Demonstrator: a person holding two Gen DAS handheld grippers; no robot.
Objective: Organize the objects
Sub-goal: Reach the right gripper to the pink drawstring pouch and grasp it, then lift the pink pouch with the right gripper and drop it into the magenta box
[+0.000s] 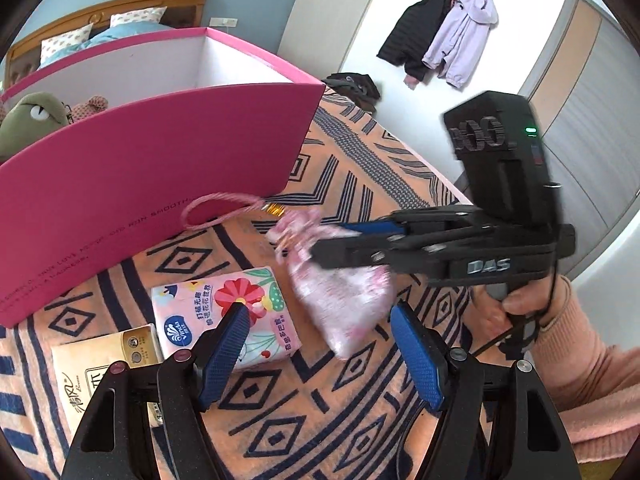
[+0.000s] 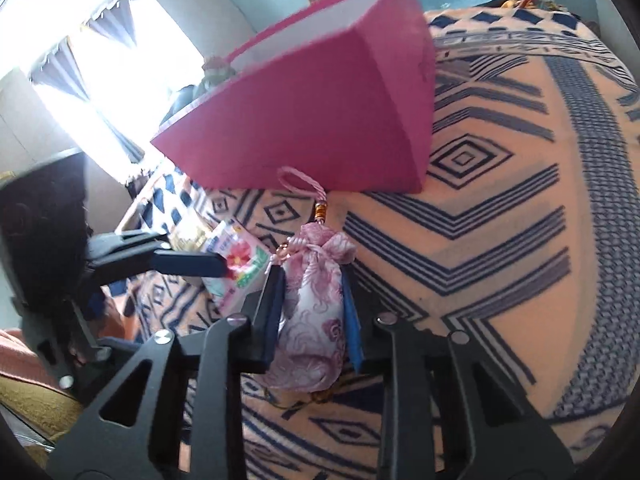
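A pink-and-white patterned pouch (image 2: 314, 312) with a pink cord loop (image 2: 298, 184) lies on the orange patterned blanket (image 2: 500, 240). My right gripper (image 2: 310, 280) is shut on the pouch, its blue pads pressing both sides. In the left wrist view the same pouch (image 1: 340, 304) shows under the right gripper (image 1: 320, 248), which comes in from the right. My left gripper (image 1: 320, 316) stands open above the blanket with nothing between its fingers. A pink floral tissue pack (image 1: 228, 312) lies just beyond its left fingertip. A large pink box (image 1: 152, 176) with a white inside stands behind.
A beige tissue pack (image 1: 104, 360) lies at the blanket's lower left. Plush toys (image 1: 32, 120) sit behind the box. A bed with pillows (image 1: 100, 28) stands at the back, and jackets (image 1: 440, 36) hang on the wall. A pink sleeve (image 1: 592, 364) is at the right.
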